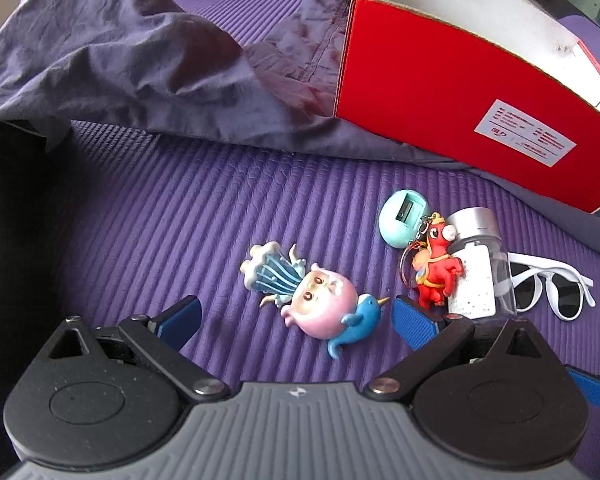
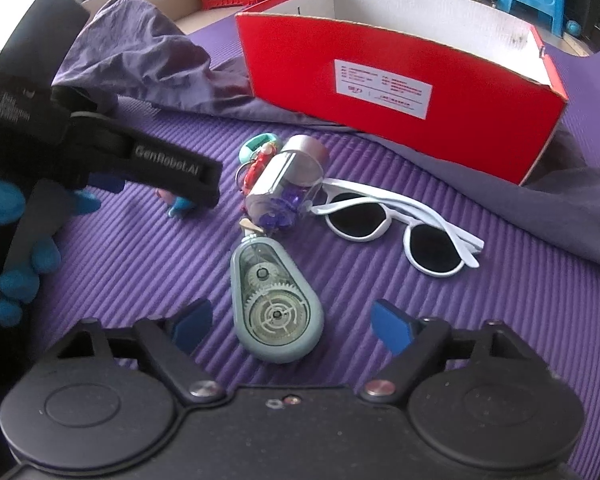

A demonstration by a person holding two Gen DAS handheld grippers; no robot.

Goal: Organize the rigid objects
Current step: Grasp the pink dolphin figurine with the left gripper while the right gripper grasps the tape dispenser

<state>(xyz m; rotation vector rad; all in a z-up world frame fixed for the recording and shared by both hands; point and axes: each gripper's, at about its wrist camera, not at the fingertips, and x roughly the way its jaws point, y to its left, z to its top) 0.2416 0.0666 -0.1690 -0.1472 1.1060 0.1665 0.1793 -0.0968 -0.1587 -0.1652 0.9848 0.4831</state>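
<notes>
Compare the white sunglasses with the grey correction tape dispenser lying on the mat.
The white sunglasses have an opaque white frame with dark lenses; the correction tape dispenser is grey with a clear window showing its gears. The sunglasses are wide, with arms folded; the dispenser is a compact teardrop. The dispenser lies between the right hand-held gripper's open jaws; the sunglasses lie beyond them. Both rest on the purple mat.

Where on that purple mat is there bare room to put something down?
The purple mat lies bare between the crumpled cloth and the pink figurine. Another bare strip lies right of the sunglasses. It is crowded where the sharpener, red keychain and jar cluster.
</notes>
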